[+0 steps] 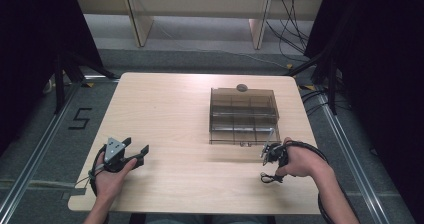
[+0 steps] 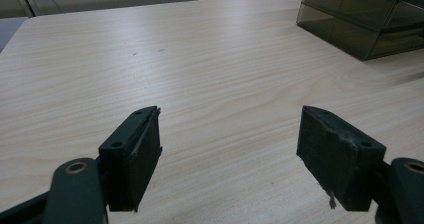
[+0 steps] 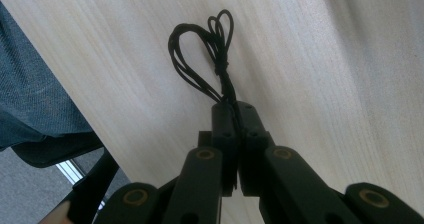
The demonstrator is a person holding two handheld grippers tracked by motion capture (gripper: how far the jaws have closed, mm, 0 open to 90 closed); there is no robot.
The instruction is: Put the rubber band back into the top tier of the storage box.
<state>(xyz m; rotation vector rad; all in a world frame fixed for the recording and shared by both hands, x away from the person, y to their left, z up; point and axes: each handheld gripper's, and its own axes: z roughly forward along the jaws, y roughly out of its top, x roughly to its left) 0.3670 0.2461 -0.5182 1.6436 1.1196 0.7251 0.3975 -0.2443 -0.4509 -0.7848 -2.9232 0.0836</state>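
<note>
On the pale wooden worktop (image 1: 190, 114) the landmark is the smoky clear box (image 1: 243, 115) with small compartments, which stands right of the middle.

The left tool (image 1: 137, 151) is held in the person's left hand (image 1: 111, 176), well apart from the box, near the front left corner of the worktop. Its jaws stand wide, with nothing between them, and in the left gripper view (image 2: 230, 149) they point over bare wood toward the box (image 2: 365, 19).

The right tool (image 1: 268, 160) is just in front of the box's front right corner, in the right hand (image 1: 300, 160). Its jaws are closed tightly on a small bundle of thin black cord (image 3: 207, 54). The bundle's long axis runs straight out from the jaw tips, and its loops fan away from the tool. In the high view the loops (image 1: 270, 177) lie near the wood in front of the box; I cannot tell if they touch it.
</note>
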